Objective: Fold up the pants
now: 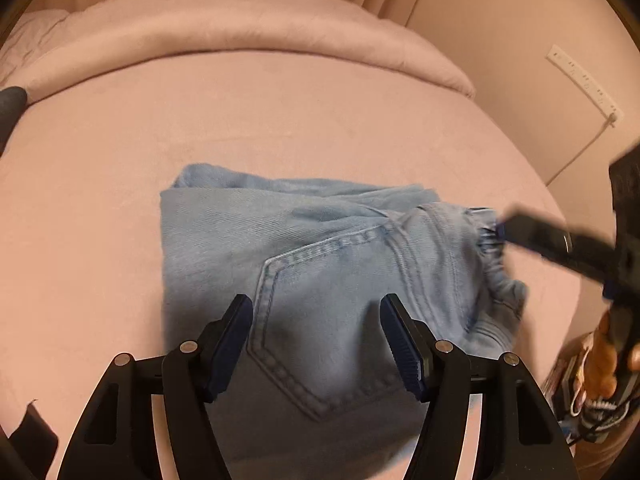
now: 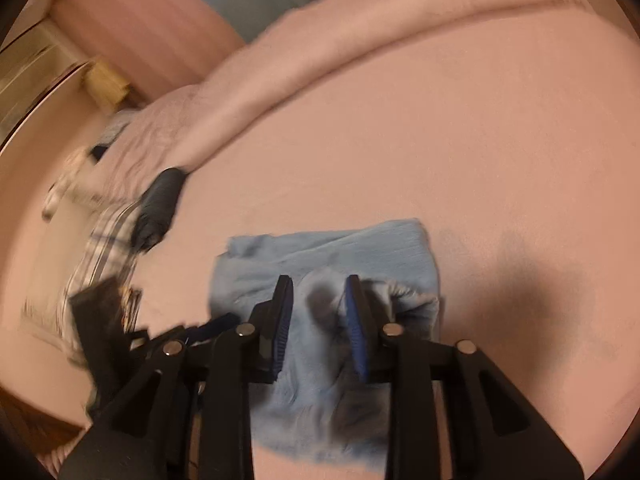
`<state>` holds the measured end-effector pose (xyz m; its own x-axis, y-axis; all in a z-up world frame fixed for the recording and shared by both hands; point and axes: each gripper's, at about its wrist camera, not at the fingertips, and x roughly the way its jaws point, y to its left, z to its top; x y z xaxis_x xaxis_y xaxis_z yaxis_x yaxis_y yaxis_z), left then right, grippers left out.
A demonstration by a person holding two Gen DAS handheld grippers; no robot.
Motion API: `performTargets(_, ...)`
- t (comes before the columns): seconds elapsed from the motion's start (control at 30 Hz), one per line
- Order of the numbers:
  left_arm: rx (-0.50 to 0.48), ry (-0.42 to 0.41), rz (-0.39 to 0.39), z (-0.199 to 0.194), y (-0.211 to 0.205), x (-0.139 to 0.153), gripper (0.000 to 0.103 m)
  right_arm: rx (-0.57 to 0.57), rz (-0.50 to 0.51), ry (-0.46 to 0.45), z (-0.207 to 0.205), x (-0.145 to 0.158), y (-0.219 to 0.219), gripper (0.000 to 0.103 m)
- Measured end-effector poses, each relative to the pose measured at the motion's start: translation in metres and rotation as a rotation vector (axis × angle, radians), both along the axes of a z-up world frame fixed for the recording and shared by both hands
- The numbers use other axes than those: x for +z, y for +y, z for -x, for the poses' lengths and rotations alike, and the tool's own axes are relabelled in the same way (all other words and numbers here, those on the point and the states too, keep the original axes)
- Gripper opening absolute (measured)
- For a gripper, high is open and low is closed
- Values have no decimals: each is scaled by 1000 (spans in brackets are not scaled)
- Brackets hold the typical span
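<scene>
Light blue denim pants [image 1: 320,264] lie folded into a compact bundle on the pink bed, back pocket facing up. My left gripper [image 1: 316,320] is open above the bundle's near edge, holding nothing. My right gripper [image 2: 320,304] is open over the pants [image 2: 332,280] in its own view; in the left wrist view its fingers [image 1: 532,232] reach in from the right and touch the elastic waistband. The right wrist view is blurred.
A rolled pink duvet [image 1: 240,28] lies across the far side of the bed [image 1: 120,168]. A dark object [image 2: 160,204] and checked cloth [image 2: 104,248] lie at the bed's left edge. A white power strip [image 1: 584,80] is on the wall at right.
</scene>
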<state>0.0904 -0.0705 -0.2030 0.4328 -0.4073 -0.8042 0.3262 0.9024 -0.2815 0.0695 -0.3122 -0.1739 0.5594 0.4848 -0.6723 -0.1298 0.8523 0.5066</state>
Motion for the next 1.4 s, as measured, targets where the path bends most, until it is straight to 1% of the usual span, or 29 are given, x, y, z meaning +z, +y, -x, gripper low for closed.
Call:
performTargets(0.03,3,-7,-9,2,1,0,66,30,3,-14,10,3,6,35)
performTargets(0.07,9,-15,-24,4,2,-1,66,52,7,-4,18,3,13,35)
performTargets(0.1,10,-15,-33,3,-2,-4,66,78,50,52,27,-9,17,34)
performTargets(0.13,10,-13,-33,3,-2,-6,66,77,96,75,31,-20,22,34)
performTargets(0.17,12,-12,-35,4,-1,-7,66,79,133,71,37,-30,22,34)
performTargets(0.2,13,-11,-40,5,-1,-6,66,80,139,32,43,-34,22,34)
performTargets(0.23,13,-10,-47,7,1,-4,66,76,130,15,45,-34,21,34)
performTargets(0.27,17,-11,-52,10,3,-2,66,69,119,23,45,-31,20,35)
performTargets(0.33,26,-25,-51,14,7,4,66,60,74,42,44,-23,16,43)
performTargets(0.4,46,-46,-43,21,15,12,66,49,17,32,46,-14,9,57)
performTargets(0.43,54,-50,-39,22,20,15,66,31,-5,25,46,-11,4,60)
performTargets(0.47,63,-52,-37,23,24,17,68,15,-23,23,48,-9,-2,67)
performTargets(0.5,78,-57,-34,24,30,19,70,-6,-53,28,48,-9,-7,71)
performTargets(0.53,89,-59,-33,27,34,20,75,-34,-84,46,47,-13,-14,71)
performTargets(0.57,100,-57,-32,28,38,20,77,-50,-101,64,48,-15,-18,72)
performTargets(0.63,119,-44,-23,29,50,17,77,-77,-147,111,46,-25,-25,73)
performTargets(0.7,131,-20,-1,29,58,14,77,-92,-160,138,47,-31,-29,74)
performTargets(0.8,164,25,60,31,73,8,78,-98,-156,149,53,-31,-31,76)
performTargets(0.87,182,41,90,33,80,6,82,-97,-156,148,54,-28,-31,77)
performTargets(0.9,189,51,119,35,84,4,85,-99,-154,146,55,-27,-31,78)
performTargets(0.97,194,78,180,37,92,2,98,-101,-155,140,55,-26,-30,82)
performTargets(1.07,211,115,275,38,101,-1,99,-114,-152,138,55,-25,-32,90)
performTargets(1.13,226,143,330,39,106,-3,100,-126,-160,139,55,-26,-36,93)
performTargets(1.17,229,150,339,40,107,-3,100,-129,-165,139,55,-26,-39,94)
performTargets(1.3,218,175,327,37,102,-5,100,-142,-188,148,55,-33,-44,95)
performTargets(1.33,213,191,335,36,100,-8,100,-144,-192,153,53,-35,-44,95)
performTargets(1.4,208,235,379,33,97,-14,100,-153,-187,165,51,-40,-45,95)
